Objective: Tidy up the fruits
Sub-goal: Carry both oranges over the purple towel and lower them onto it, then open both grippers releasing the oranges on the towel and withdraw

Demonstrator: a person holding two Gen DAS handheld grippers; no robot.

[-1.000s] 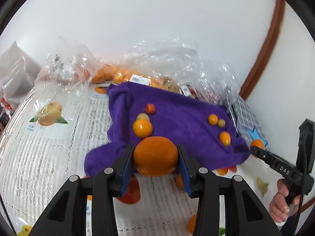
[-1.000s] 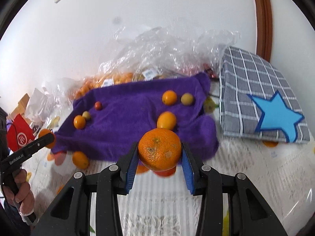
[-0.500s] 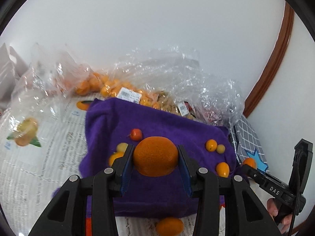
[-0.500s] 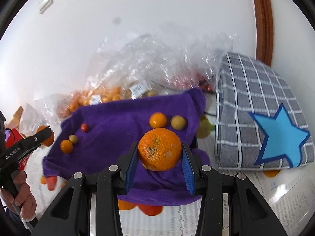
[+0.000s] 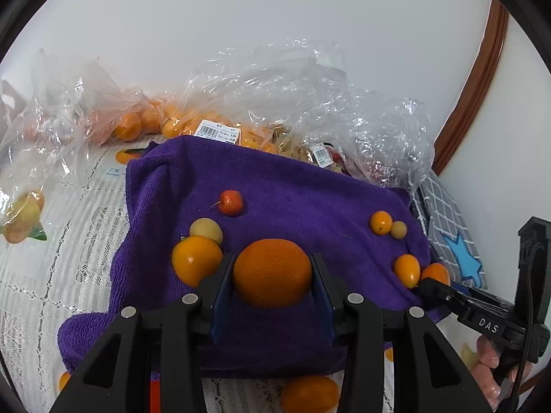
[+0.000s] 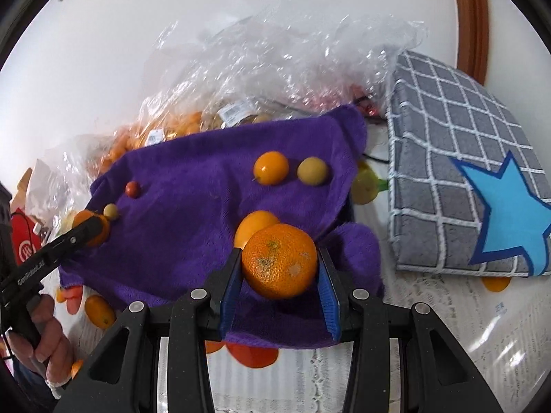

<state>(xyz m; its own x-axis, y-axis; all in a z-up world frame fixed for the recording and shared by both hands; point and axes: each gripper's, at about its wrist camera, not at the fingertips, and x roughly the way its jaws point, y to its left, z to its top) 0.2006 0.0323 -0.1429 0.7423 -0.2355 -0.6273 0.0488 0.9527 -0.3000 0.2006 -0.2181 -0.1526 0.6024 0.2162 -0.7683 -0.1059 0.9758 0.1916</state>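
Over the purple towel (image 5: 292, 189), the left gripper (image 5: 272, 275) is clamping an orange (image 5: 272, 272) and the right gripper (image 6: 279, 268) is clamping a mandarin (image 6: 279, 261); crinkled bags (image 5: 310, 103) are blurring far fruit.

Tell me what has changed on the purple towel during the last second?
Both tools advanced over the purple towel, from its near edge toward the fruits lying on it. The left tool kept its orange clamped; the right tool kept its mandarin. The small fruits on the towel stayed put.
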